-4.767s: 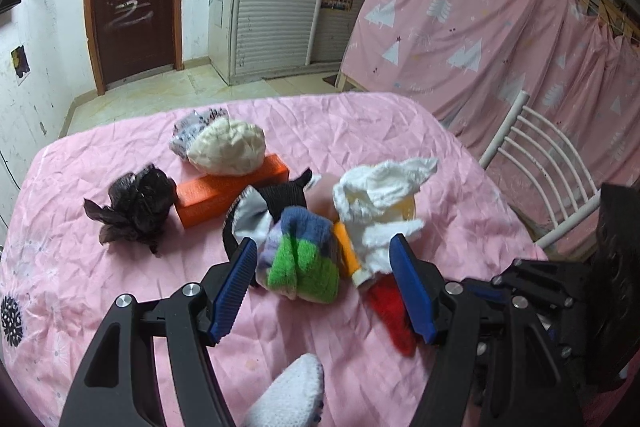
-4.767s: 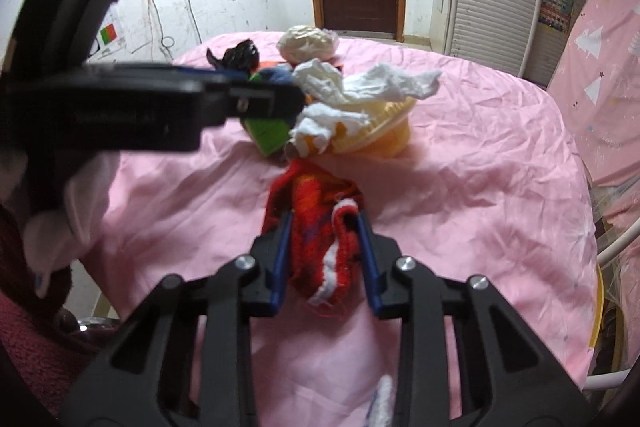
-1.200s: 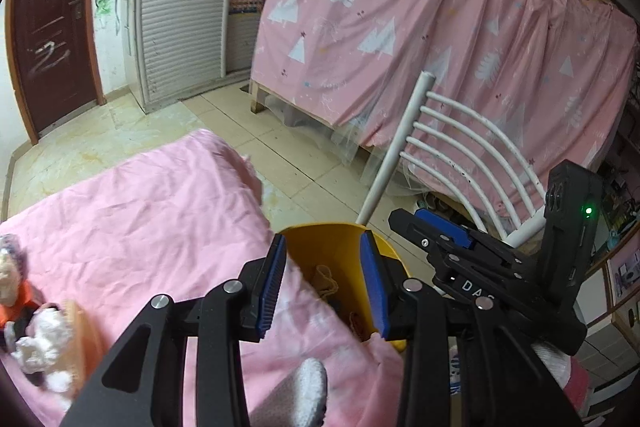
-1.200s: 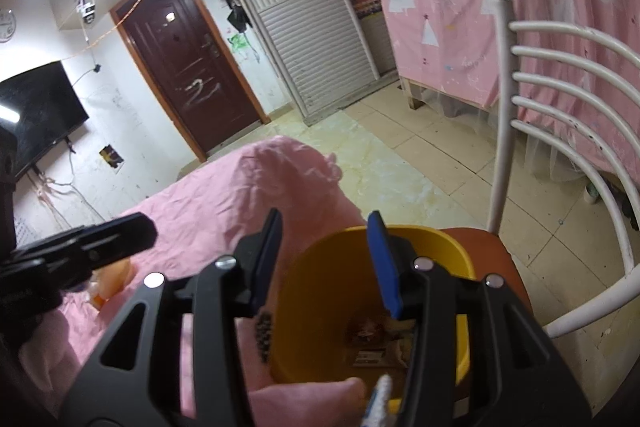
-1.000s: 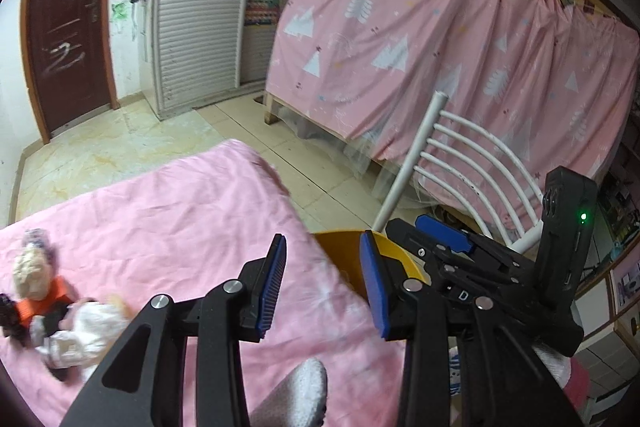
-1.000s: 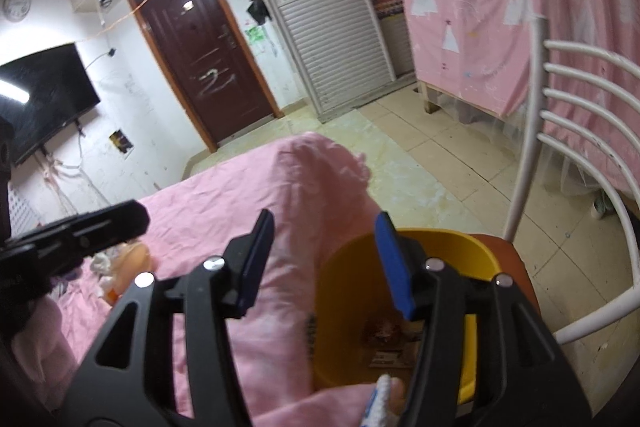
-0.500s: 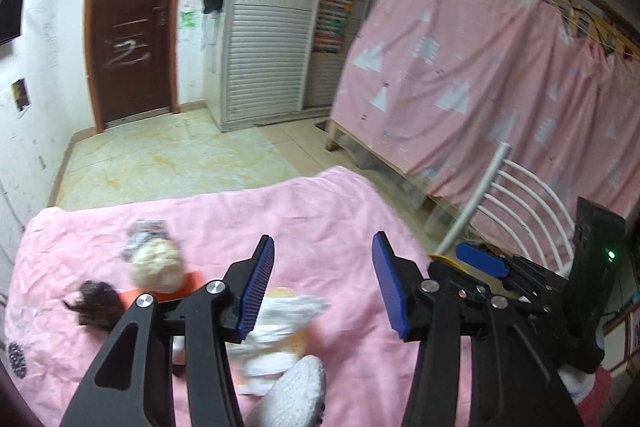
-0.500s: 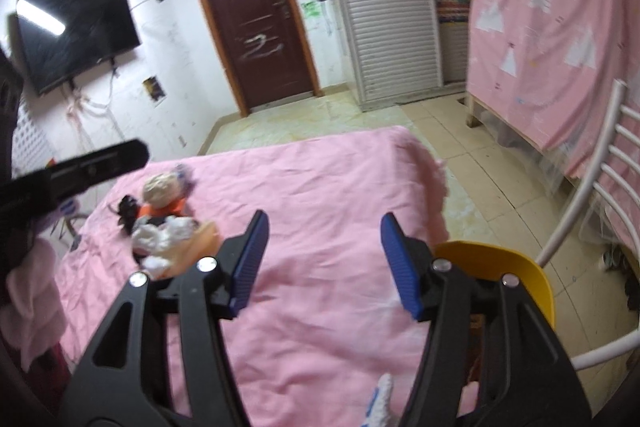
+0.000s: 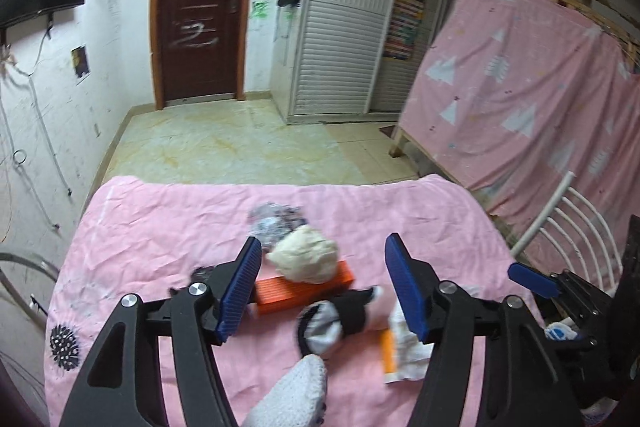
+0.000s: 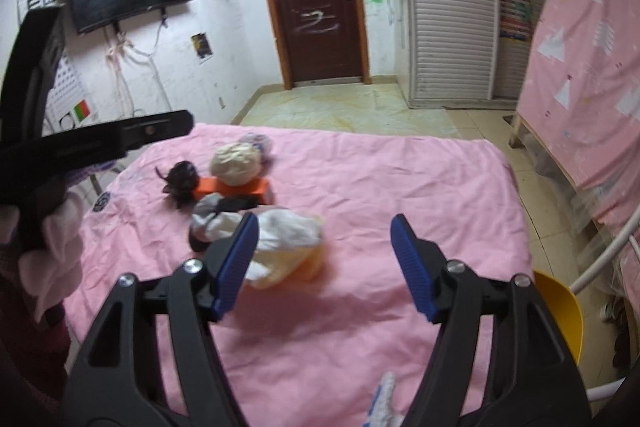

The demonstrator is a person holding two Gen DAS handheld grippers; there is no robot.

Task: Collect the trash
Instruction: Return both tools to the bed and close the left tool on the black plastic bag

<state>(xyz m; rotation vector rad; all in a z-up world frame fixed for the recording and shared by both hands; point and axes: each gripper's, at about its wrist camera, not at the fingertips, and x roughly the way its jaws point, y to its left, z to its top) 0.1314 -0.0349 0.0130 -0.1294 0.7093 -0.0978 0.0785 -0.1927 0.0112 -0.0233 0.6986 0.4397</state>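
Both the left gripper (image 9: 324,289) and the right gripper (image 10: 324,265) are hovering released and empty, blue pads spread wide, above the pink-clothed table (image 10: 400,187). The trash is lying clustered on it: a cream crumpled wad (image 9: 305,261) is resting on an orange rectangular box (image 9: 304,289), beside a black-and-white sock (image 9: 332,321) and white crumpled paper (image 10: 286,243). A yellow plastic bin (image 10: 560,315) is sitting off the table's right edge.

left gripper (image 9: 323,289): black angular frame, ribbed blue finger pads (image 9: 239,289), silver screws. right gripper (image 10: 325,263): identical build. white knit glove (image 9: 294,395) on the operator's hand below.
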